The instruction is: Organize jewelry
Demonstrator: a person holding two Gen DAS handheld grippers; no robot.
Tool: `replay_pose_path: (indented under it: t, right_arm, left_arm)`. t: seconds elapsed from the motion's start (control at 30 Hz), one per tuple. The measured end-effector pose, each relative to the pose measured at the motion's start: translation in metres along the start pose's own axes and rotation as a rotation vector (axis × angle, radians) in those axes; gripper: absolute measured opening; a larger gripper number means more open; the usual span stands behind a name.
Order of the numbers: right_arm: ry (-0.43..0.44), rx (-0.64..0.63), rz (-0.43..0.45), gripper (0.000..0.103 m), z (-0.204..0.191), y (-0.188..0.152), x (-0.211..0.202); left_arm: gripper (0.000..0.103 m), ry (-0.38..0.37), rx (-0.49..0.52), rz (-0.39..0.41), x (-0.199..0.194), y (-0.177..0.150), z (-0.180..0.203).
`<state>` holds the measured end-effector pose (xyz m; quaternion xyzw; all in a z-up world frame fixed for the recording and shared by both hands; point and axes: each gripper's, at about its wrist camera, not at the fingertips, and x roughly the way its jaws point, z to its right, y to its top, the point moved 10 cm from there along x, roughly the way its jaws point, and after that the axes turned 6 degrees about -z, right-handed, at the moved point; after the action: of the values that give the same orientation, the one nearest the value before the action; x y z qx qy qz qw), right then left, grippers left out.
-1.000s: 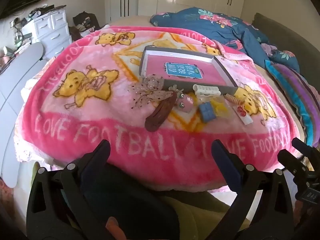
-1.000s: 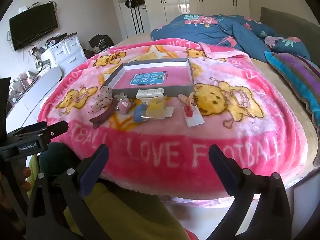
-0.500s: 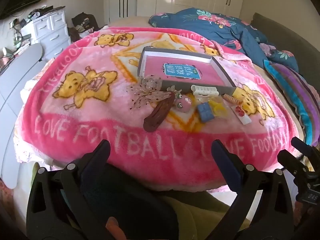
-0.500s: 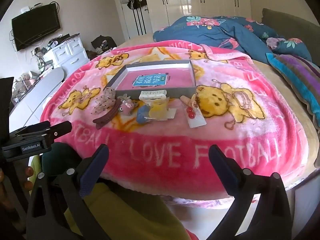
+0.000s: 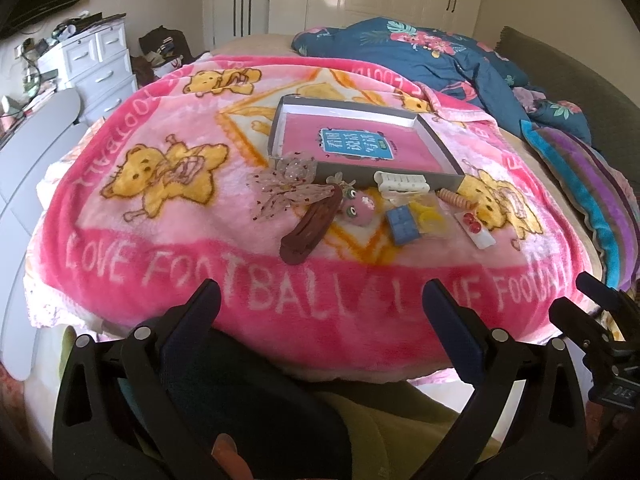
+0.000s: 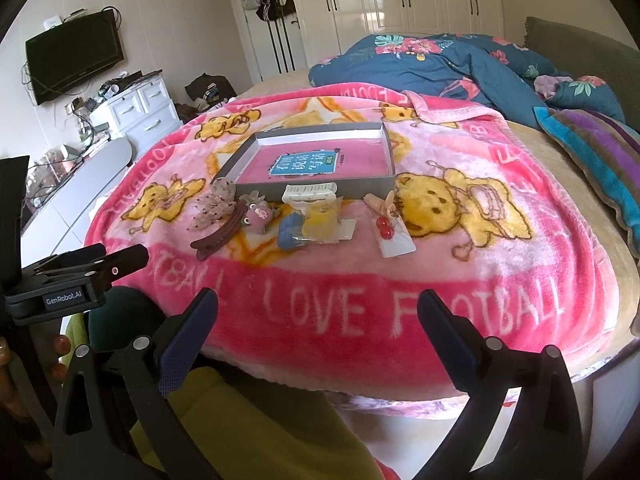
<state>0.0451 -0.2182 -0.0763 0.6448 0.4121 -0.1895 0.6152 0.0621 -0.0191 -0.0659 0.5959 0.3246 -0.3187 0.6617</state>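
My left gripper (image 5: 320, 312): jaws apart, empty, low at the bed edge. My right gripper (image 6: 318, 320): jaws apart, empty. Ahead of both, on the pink fleece bear-print blanket (image 5: 168, 216): shallow grey cardboard tray with pink floor (image 6: 382, 182); just in front of it, brown elongated hair clip (image 5: 310, 226), white comb clip (image 6: 309, 192), blue block clip (image 5: 404, 224), red cherry earrings on white card (image 6: 390, 236).
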Motion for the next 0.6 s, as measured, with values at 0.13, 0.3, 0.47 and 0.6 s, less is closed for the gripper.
replay_pose_path:
  t: [0.13,0.3,0.47,0.6]
  right_arm:
    - [0.000,0.001,0.001,0.099,-0.0010,0.0004,-0.0001]
    - [0.002,0.003,0.001,0.099,0.0004,-0.0007,0.0002]
    - [0.004,0.003,0.001,0.099,-0.0014,0.0002,0.0000]
    - [0.006,0.001,0.000,0.099,-0.0032,0.0005,-0.0001]
  left_arm:
    - [0.095,0.001,-0.002,-0.001,0.0006,-0.0004,-0.0019]
    - [0.095,0.001,-0.002,-0.001,0.0001,-0.0003,-0.0004]
    - [0.095,0.002,-0.003,0.002,0.0003,-0.0005,-0.0012]
    - [0.095,0.002,-0.004,0.001,0.0006,-0.0007,-0.0016]
